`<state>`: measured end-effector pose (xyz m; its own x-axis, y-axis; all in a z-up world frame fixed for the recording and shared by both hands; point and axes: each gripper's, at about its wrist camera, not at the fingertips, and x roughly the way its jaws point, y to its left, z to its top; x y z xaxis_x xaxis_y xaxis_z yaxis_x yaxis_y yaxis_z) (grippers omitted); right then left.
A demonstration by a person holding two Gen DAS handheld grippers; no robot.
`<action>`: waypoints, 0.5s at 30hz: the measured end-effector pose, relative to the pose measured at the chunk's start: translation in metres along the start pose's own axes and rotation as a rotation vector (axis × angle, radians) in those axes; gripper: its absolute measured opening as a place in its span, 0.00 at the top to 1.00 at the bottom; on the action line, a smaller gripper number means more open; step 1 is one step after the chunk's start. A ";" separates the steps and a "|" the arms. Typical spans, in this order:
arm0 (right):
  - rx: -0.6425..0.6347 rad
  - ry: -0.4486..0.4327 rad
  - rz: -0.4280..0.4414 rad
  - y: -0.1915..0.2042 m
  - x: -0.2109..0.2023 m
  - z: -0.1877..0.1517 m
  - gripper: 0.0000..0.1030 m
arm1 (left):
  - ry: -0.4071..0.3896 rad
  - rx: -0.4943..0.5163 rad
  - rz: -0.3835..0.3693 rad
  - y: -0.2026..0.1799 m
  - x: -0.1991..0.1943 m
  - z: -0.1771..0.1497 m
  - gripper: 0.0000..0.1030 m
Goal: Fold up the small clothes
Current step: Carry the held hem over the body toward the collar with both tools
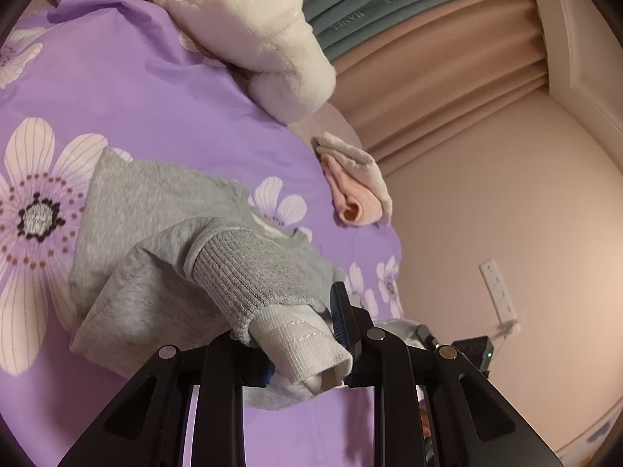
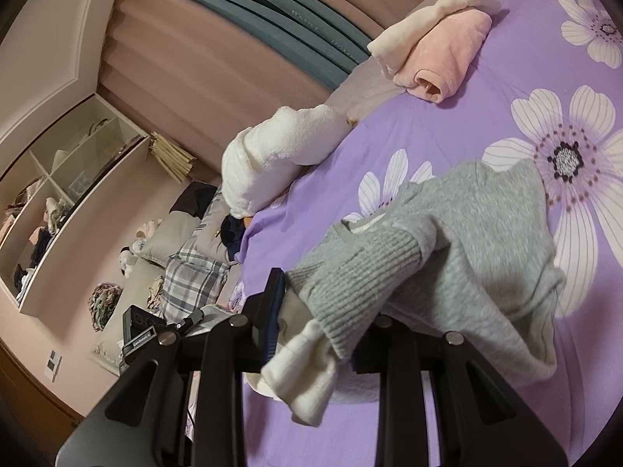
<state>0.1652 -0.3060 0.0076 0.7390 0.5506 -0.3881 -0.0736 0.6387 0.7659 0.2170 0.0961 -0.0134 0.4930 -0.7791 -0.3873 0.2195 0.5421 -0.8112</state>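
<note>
Garment: a small grey sweatshirt point(image 1: 155, 210) of soft marled jersey, lying on the bed with both sleeves lifted towards the cameras.
Cuffs: each sleeve ends in a grey ribbed knit band, with a white ribbed inner cuff point(image 1: 307, 346) sticking out past it; the white part shows a faint stitched line.
Left claw point(image 1: 307, 354): pressed in on the white cuff, one dark finger either side of the fabric.
Right claw point(image 2: 315, 342): pinching the other sleeve's cuff point(image 2: 303, 373) at the join of grey and white rib; the white end hangs loose and blurred below it.
Bed cover point(image 1: 148, 89): smooth purple sheet printed with large white striped petals around dark dotted centres.
Folded pile: a pink and cream fleecy garment point(image 1: 356, 185), folded, near the bed's far edge, well apart from the sweatshirt.
Plush thing point(image 1: 249, 35): a thick cream bundle of fluffy pile, rounded, at the bed's edge.
Room: pale pink walls, pleated pinkish curtains point(image 1: 447, 89) with grey-green bands, a white power strip point(image 1: 500, 292) on the wall.
Shelving: a white open shelf unit point(image 2: 58, 190) holding bundled clothes, with pillows and a plaid cloth point(image 2: 190, 276) below.
</note>
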 end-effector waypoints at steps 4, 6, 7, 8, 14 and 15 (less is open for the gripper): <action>0.002 0.013 -0.018 -0.004 0.012 0.010 0.73 | -0.001 -0.011 0.013 0.004 0.010 0.012 0.79; 0.002 0.019 -0.026 -0.005 0.018 0.016 0.73 | 0.002 -0.017 0.020 0.006 0.016 0.017 0.79; -0.001 0.022 -0.032 -0.005 0.022 0.018 0.73 | 0.002 -0.018 0.026 0.007 0.018 0.020 0.79; -0.001 0.024 -0.036 -0.006 0.025 0.020 0.73 | 0.002 -0.019 0.031 0.008 0.021 0.023 0.79; 0.017 0.031 -0.048 -0.014 0.042 0.034 0.73 | 0.007 -0.022 0.056 0.014 0.037 0.039 0.79; 0.023 0.034 -0.051 -0.017 0.045 0.036 0.73 | 0.009 -0.024 0.061 0.015 0.040 0.041 0.79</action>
<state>0.2237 -0.3112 -0.0048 0.7184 0.5358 -0.4436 -0.0210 0.6542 0.7561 0.2741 0.0861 -0.0234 0.4971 -0.7476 -0.4404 0.1691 0.5813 -0.7960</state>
